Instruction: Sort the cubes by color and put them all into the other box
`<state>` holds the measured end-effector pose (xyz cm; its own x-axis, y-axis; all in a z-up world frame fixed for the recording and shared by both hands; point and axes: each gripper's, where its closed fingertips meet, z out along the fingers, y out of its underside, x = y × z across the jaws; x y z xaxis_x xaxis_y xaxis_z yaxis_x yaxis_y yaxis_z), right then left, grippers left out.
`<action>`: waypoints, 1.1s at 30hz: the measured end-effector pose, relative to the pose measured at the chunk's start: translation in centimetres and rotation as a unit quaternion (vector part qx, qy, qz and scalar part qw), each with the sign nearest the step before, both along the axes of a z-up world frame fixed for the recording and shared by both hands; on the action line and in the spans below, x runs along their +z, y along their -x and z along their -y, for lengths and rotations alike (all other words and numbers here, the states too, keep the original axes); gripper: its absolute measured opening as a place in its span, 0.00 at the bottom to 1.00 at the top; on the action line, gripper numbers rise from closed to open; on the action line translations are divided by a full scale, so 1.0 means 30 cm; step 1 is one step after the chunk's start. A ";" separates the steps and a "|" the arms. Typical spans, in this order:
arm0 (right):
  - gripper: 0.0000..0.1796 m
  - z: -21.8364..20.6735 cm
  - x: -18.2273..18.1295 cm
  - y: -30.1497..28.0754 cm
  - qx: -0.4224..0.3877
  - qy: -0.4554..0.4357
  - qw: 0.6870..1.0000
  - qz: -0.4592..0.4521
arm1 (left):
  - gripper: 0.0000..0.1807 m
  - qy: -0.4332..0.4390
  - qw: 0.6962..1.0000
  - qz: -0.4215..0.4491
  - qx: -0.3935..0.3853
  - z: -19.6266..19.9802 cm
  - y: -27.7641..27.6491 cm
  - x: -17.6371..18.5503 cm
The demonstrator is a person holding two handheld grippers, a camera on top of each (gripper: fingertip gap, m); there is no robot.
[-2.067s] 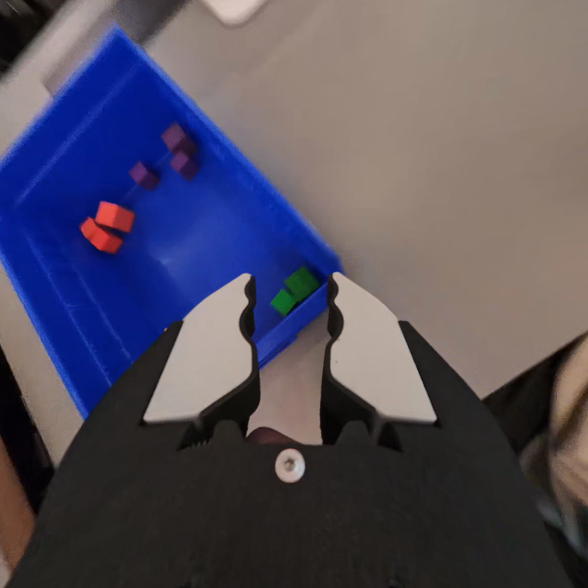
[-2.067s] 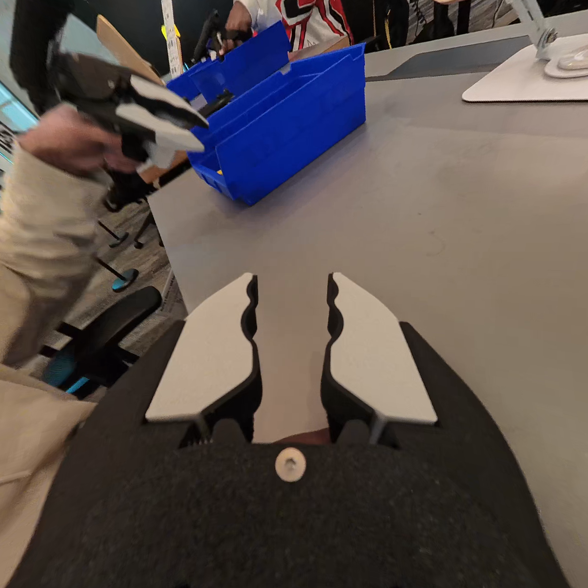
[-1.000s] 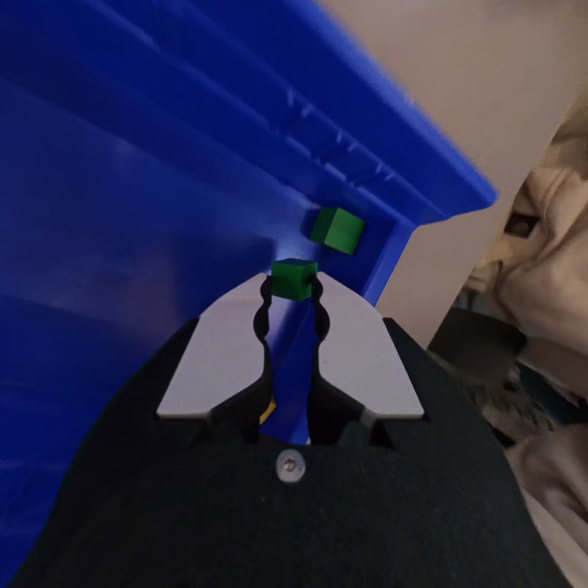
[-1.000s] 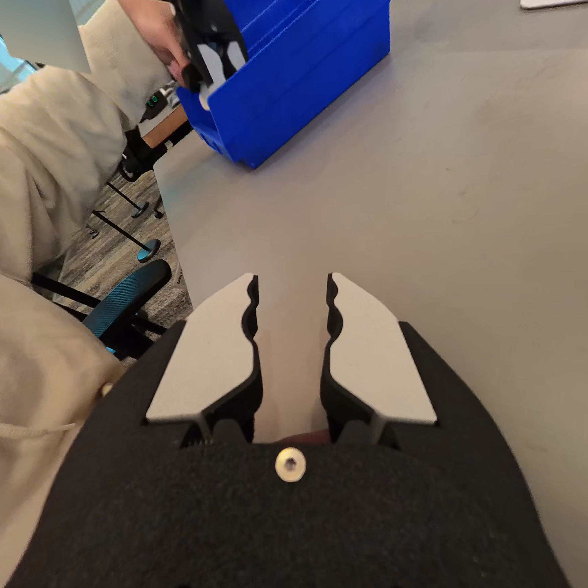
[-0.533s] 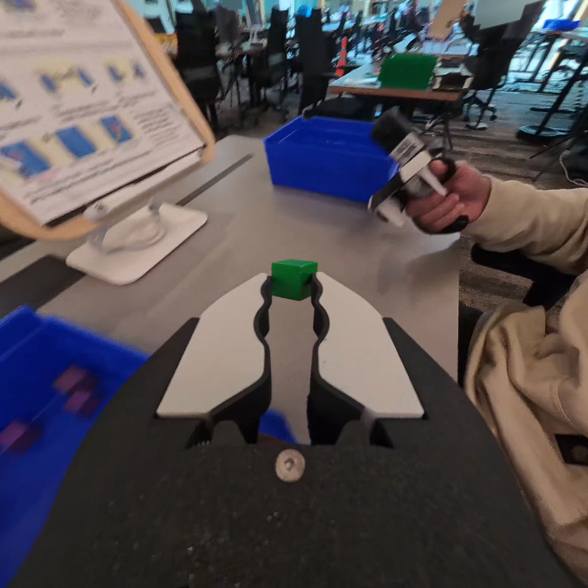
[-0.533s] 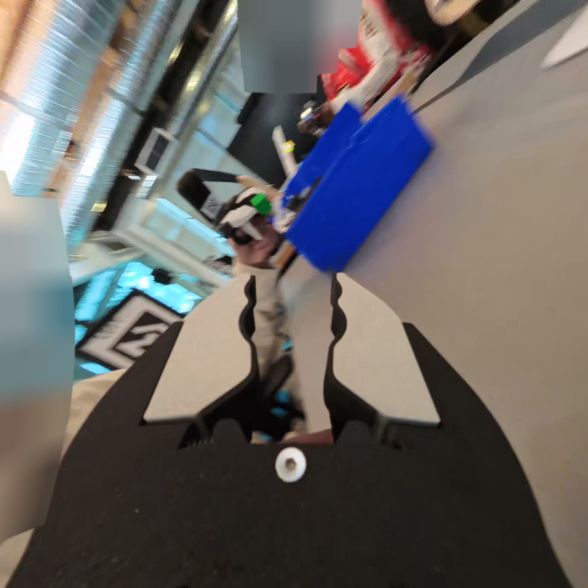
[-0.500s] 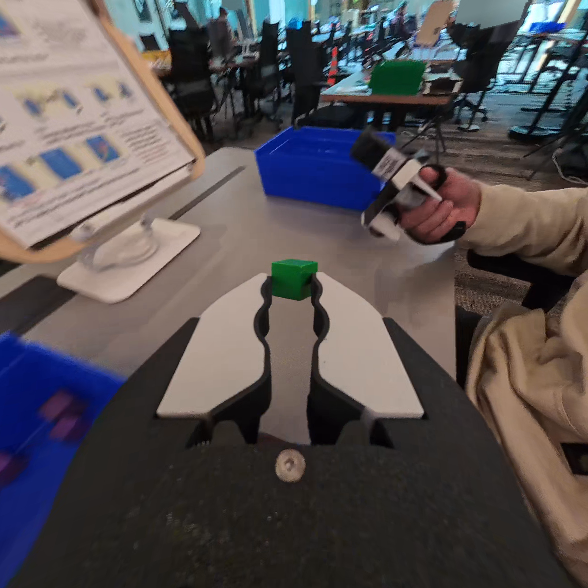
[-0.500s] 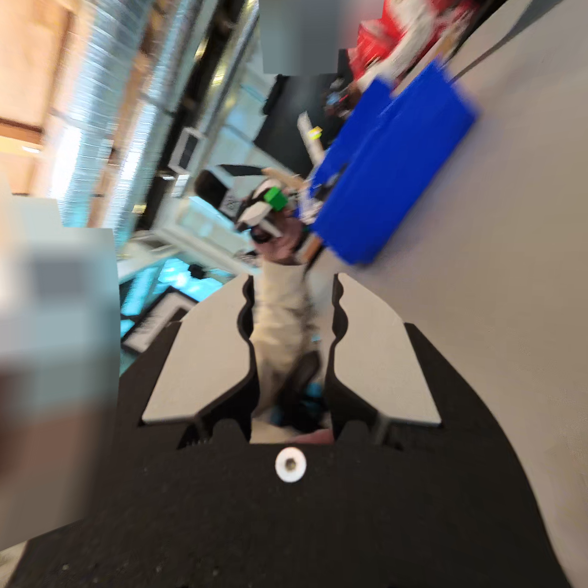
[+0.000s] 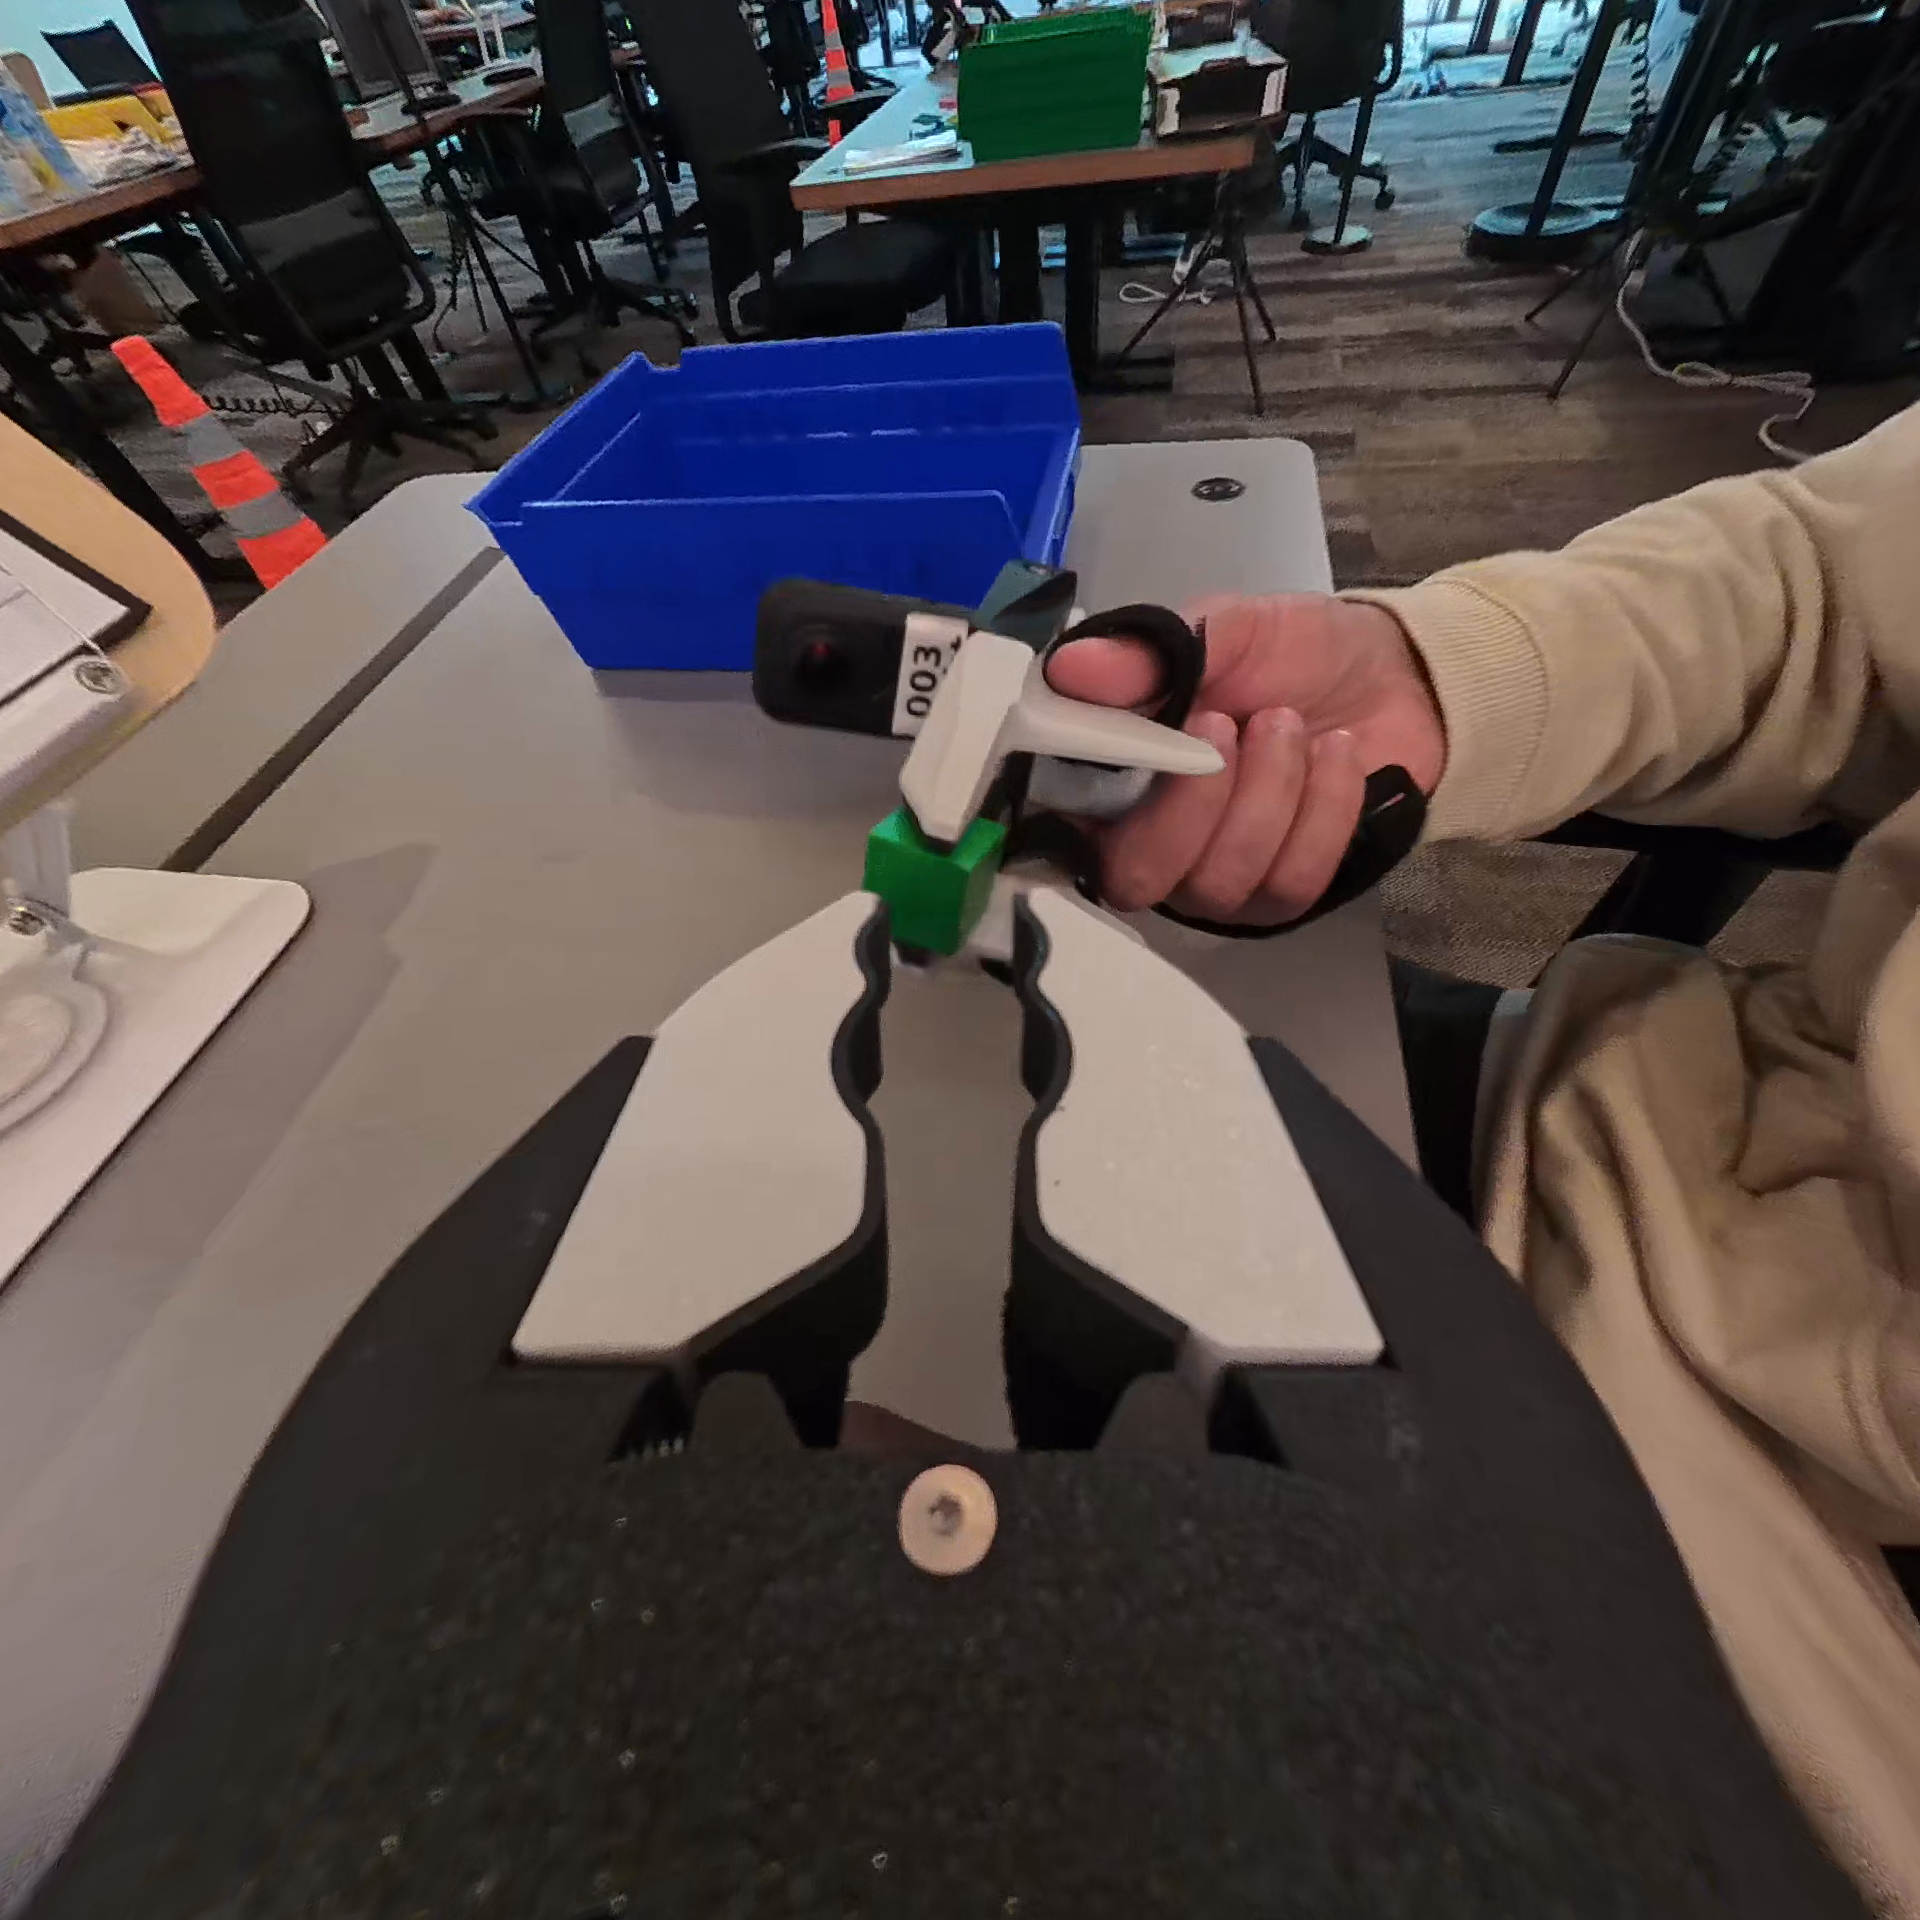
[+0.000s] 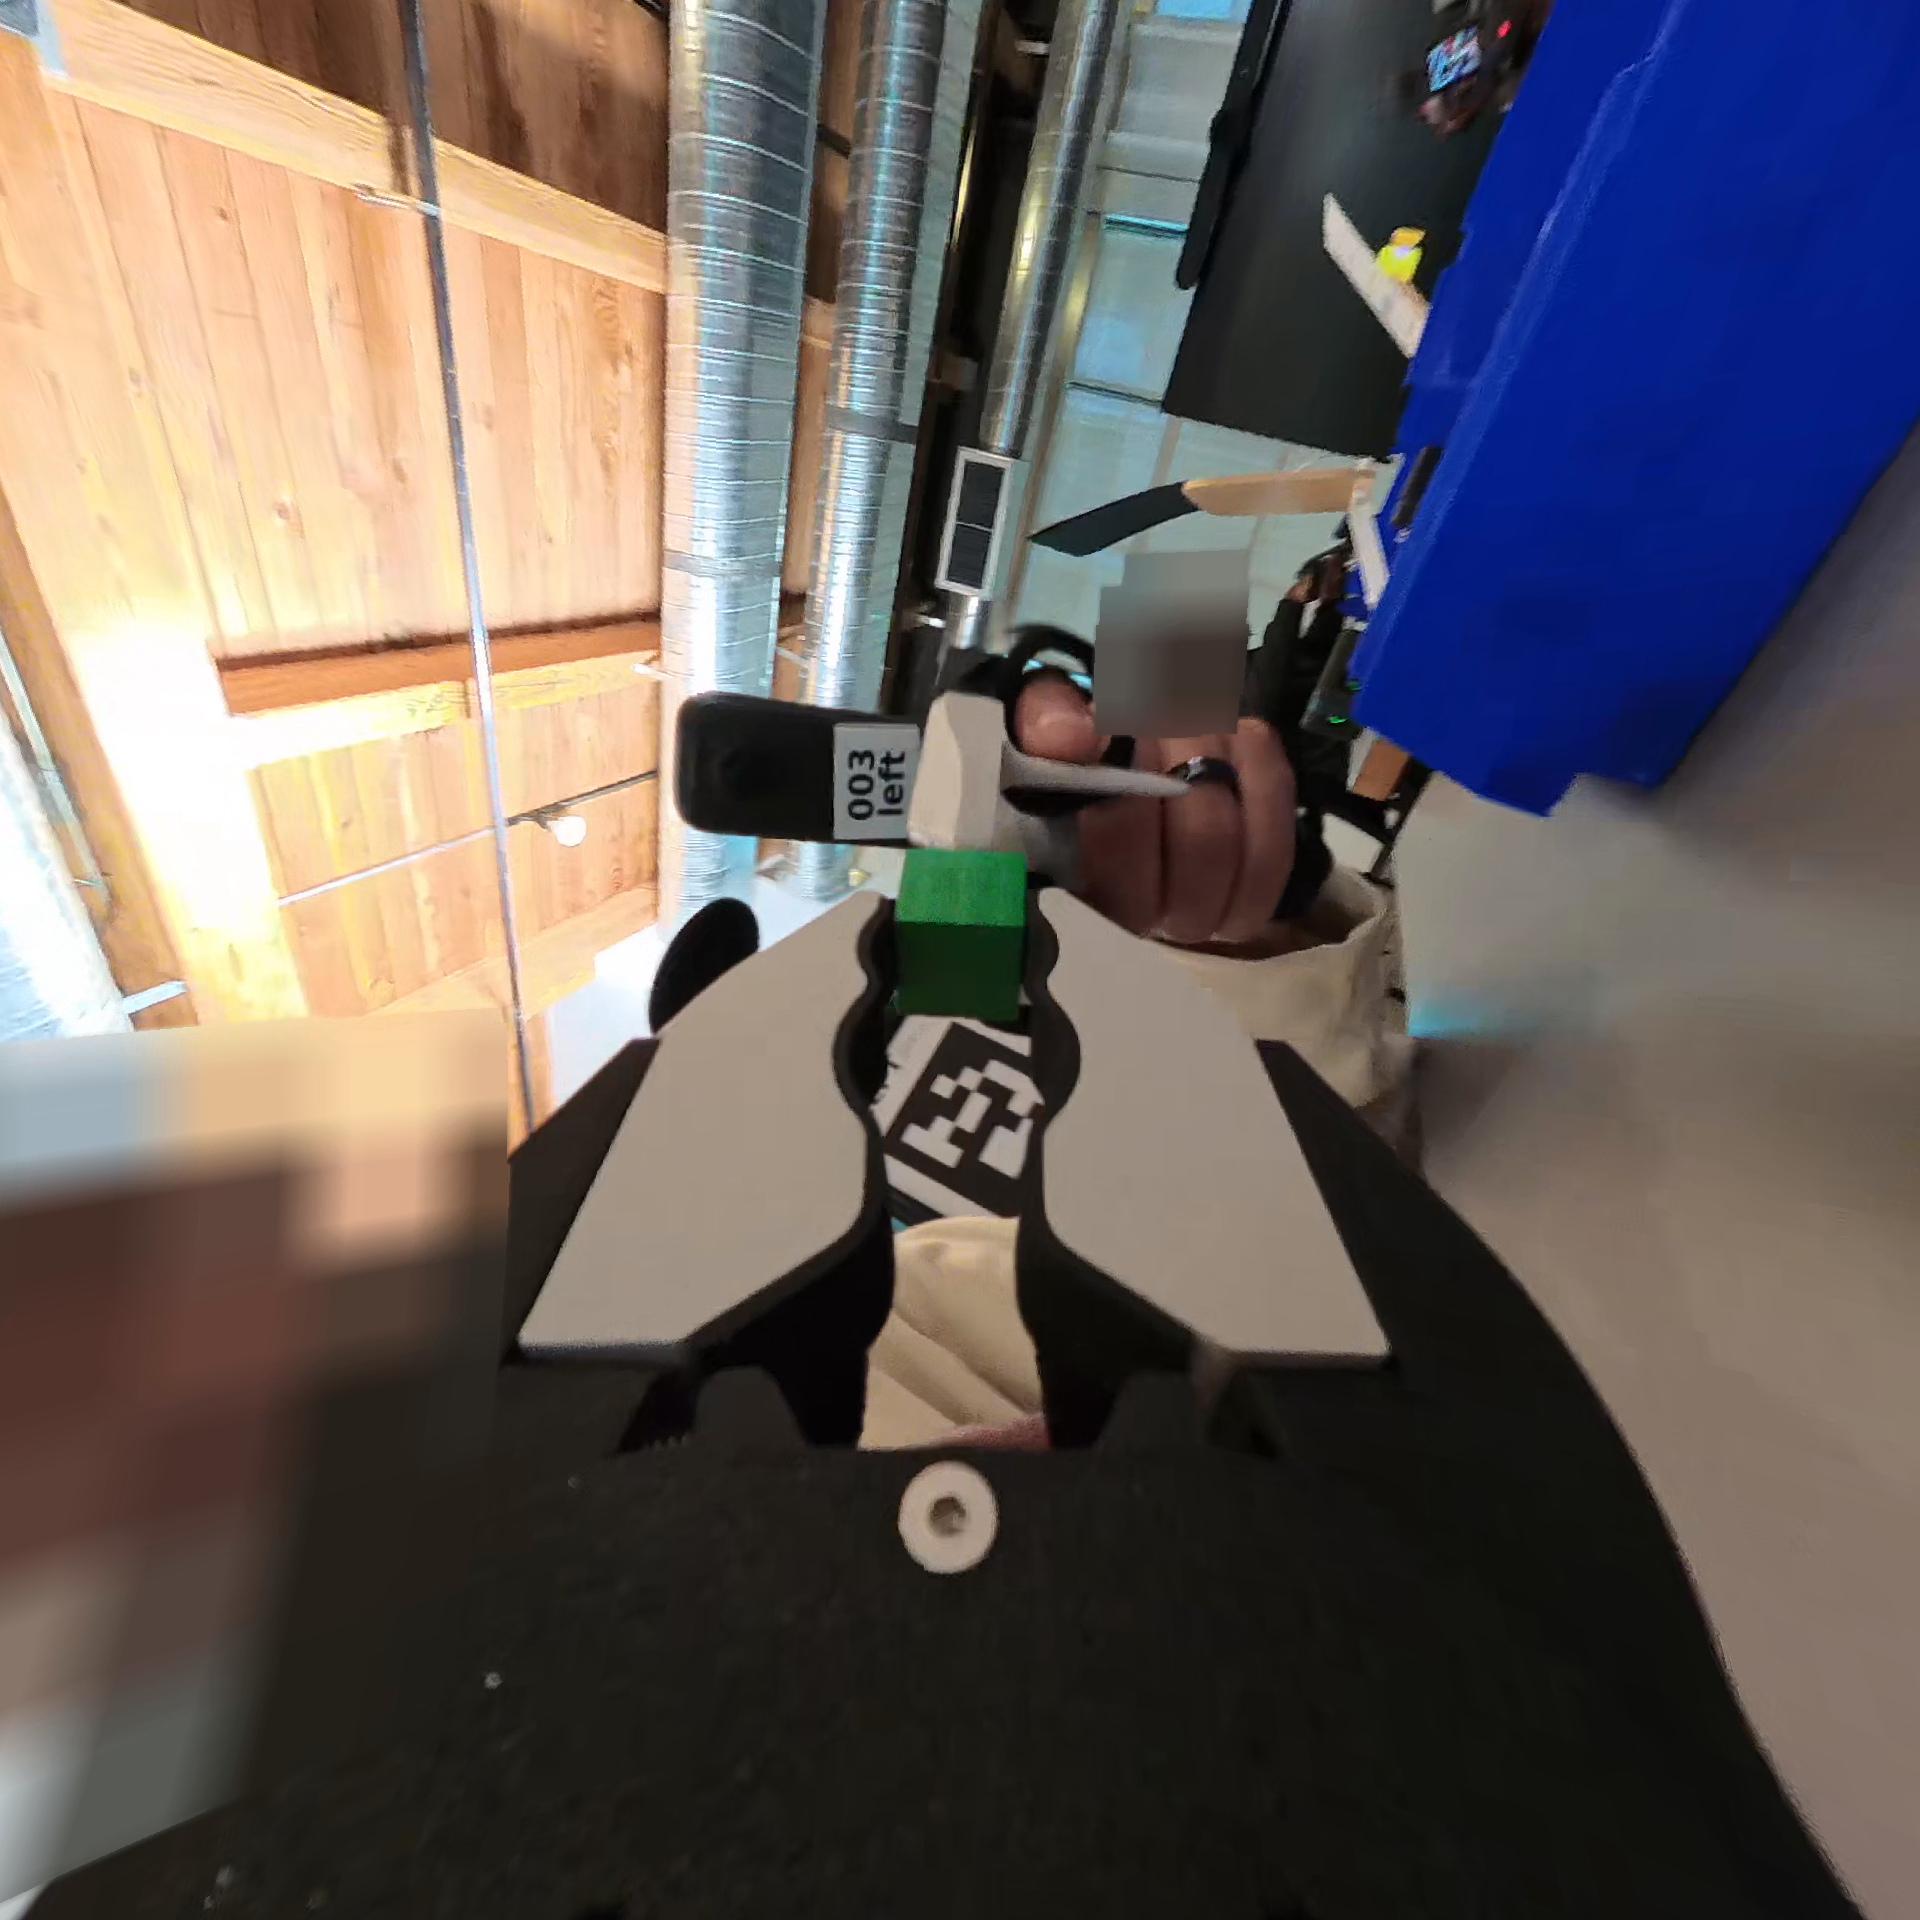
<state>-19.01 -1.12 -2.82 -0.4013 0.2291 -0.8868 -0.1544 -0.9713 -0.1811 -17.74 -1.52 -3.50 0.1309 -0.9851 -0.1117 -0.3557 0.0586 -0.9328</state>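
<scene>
Above a bare grey table (image 9: pixel 499 790), the green cube (image 9: pixel 928 891) sits where both grippers meet. The right gripper (image 10: pixel 954 951) is clamped on it; the left gripper (image 9: pixel 951 925) has its fingers slightly apart beside it. 1 blue box (image 9: pixel 800 520) stands beyond, before office chairs, desks and an orange cone (image 9: pixel 213 457)

Busy office behind the grey table (image 9: pixel 540 790)

A white stand base (image 9: pixel 125 997) sits on the table's left edge with a tan board (image 9: pixel 114 582) above it. Past the table's far end: an orange striped cone (image 9: pixel 223 462) on the floor, black office chairs (image 9: pixel 301 208), and a wooden desk (image 9: pixel 1018 171) carrying stacked green bins (image 9: pixel 1049 99). Overhead, wooden ceiling planks (image 10: pixel 312 416) and silver ducts (image 10: pixel 727 312).
</scene>
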 end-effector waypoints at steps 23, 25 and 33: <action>0.13 -0.268 -0.423 -1.472 -0.116 -0.056 0.533 0.836 | 0.22 0.058 0.987 0.036 0.145 0.186 0.130 -0.210; 0.13 -0.258 -0.481 -1.479 -0.061 -0.031 0.515 0.854 | 0.22 0.046 0.988 0.026 0.145 0.188 0.130 -0.219; 0.21 -0.239 -0.469 -1.463 -0.057 -0.033 0.495 0.866 | 0.23 0.067 0.986 0.005 0.153 0.183 0.136 -0.269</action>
